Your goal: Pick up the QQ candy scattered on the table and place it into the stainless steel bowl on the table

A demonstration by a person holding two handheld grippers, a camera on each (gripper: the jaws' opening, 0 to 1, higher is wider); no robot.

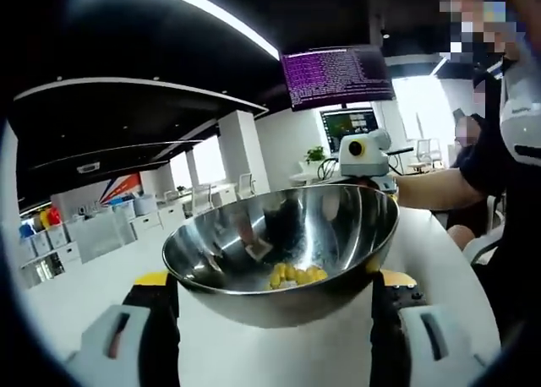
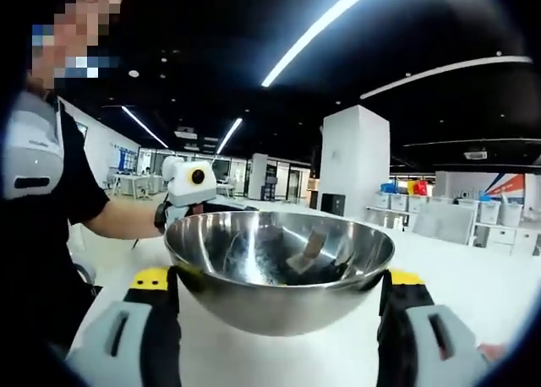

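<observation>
- A white table (image 1: 93,286) spreads across an open-plan office, seen in both gripper views under long ceiling light strips (image 2: 325,28)
- A person in a dark short-sleeved top (image 2: 51,201) stands at the table's edge, one bare forearm (image 1: 427,188) reaching in toward the middle
- The stainless steel bowl (image 1: 283,273) sits on the table between the two grippers, each view looking at it from an opposite side; its polished inner wall mirrors the room
- The left gripper (image 1: 275,298) has its jaws spread wide, one on each side of the bowl with the bowl's wall between them; whether the yellow-tipped pads touch the metal cannot be told
- The right gripper (image 2: 279,298) likewise stands with jaws wide apart flanking the bowl from the far side, contact with the wall unclear; its white body shows behind the rim in the left gripper view
- A dark monitor (image 1: 338,76) filled with lines of text hangs above the table in the left gripper view
- White storage bins (image 1: 51,239) and coloured containers line the background shelving
- A small cluster of yellow QQ candy (image 1: 296,275) lies at the bottom of the bowl in the left gripper view, pieces touching one another
</observation>
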